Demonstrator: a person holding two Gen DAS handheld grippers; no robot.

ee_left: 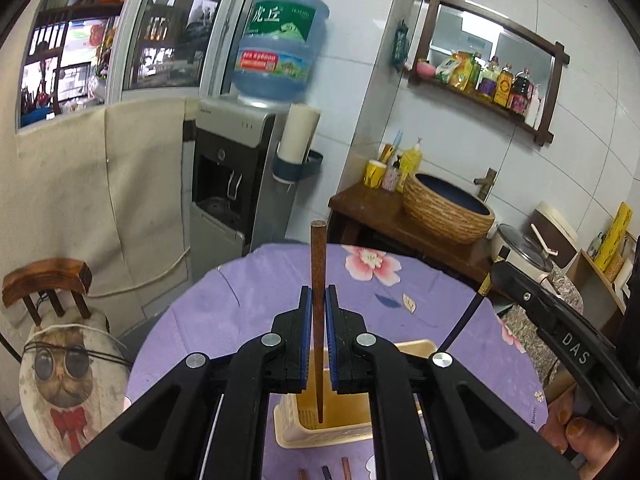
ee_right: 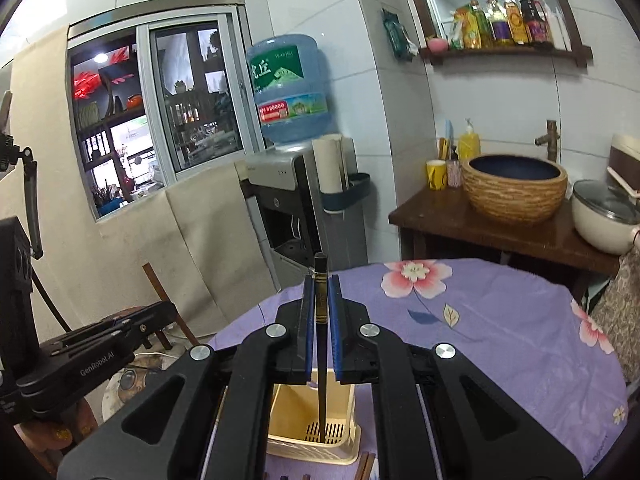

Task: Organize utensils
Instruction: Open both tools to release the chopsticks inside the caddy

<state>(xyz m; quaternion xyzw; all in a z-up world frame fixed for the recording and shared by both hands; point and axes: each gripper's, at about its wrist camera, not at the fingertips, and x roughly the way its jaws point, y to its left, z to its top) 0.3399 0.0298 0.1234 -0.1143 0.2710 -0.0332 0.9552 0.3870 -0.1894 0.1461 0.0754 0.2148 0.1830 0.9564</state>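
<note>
— What have your two grippers got?

— My left gripper (ee_left: 319, 300) is clamped on a brown chopstick (ee_left: 318, 264). My right gripper (ee_right: 320, 300) is clamped on a black chopstick (ee_right: 321, 300) with a gold band near its blunt end.

— Which way do they point?

— Both run along the fingers, pads pressing on either side. The brown one's blunt end pokes out beyond my fingertips, away from me; its thin tip comes back and down into the cream utensil basket (ee_left: 416, 348). The black one lies the same way: blunt end forward and up, tip down over the slotted floor of that basket (ee_right: 344, 436). I cannot tell whether either tip touches the bottom.

— And the basket?

— It stands on the round table under a purple flowered cloth (ee_right: 500, 328), right below both grippers. More chopstick ends (ee_left: 346, 468) lie on the cloth just in front of it, at the near edge.

— Can you see one gripper from the other?

— Yes, from the left camera the right gripper shows at the right edge, with my hand (ee_left: 576, 436) below it.
</note>
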